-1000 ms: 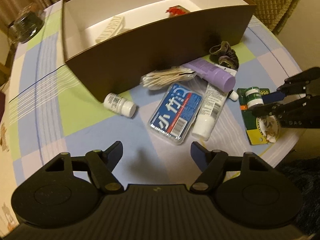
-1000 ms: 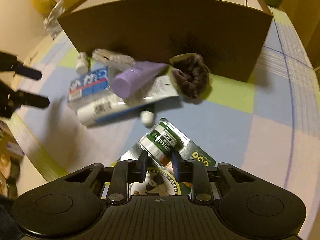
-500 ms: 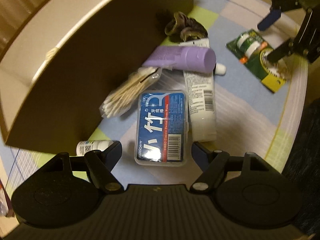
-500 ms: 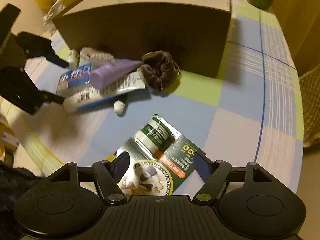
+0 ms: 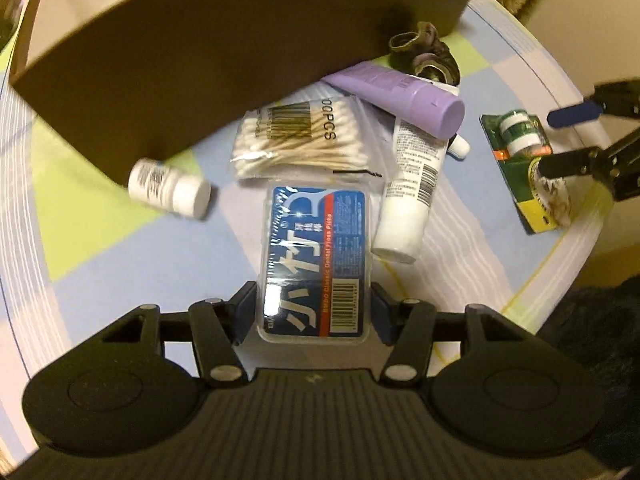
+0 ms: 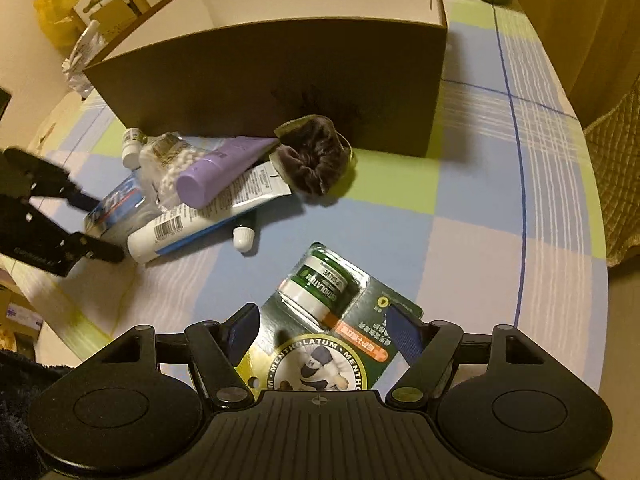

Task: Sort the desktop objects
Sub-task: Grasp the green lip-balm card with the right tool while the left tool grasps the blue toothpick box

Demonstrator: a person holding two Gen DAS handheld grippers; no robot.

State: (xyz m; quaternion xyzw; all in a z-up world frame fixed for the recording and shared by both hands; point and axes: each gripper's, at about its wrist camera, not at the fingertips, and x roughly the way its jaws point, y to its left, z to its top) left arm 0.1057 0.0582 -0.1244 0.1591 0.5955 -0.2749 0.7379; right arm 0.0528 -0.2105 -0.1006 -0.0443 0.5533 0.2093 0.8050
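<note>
Counter [image 6: 480, 208], checked cloth, carrying a loose cluster of toiletries against the near wall of a large brown box [image 6: 280, 68], open-topped and presumably the sorting destination. Dental floss pick case [image 5: 314, 260], blue label, flat on the cloth; the left gripper [image 5: 314, 312] has its jaws set against both long sides of the case's near end, apparently clamped on it, a hold suited to lifting a flat rigid case by its edges. Cotton swab bag [image 5: 300, 136] lies just beyond the case, touching its far end. White tube [image 5: 412, 184] lies beside the case to the right, with a purple tube [image 5: 404, 96] resting across its upper part. Small white bottle [image 5: 170, 188] lies on its side by the box corner. Dark scrunchie [image 6: 316, 156] sits against the box wall. Menthol salve blister card [image 6: 340, 320], green jar sealed on printed card, lies apart from the cluster near the counter edge; the right gripper [image 6: 324, 328] straddles it with jaws spread, one tip left of the card, the other over its right edge, gripping nothing. Judged stage: floss case grasped, card next.
</note>
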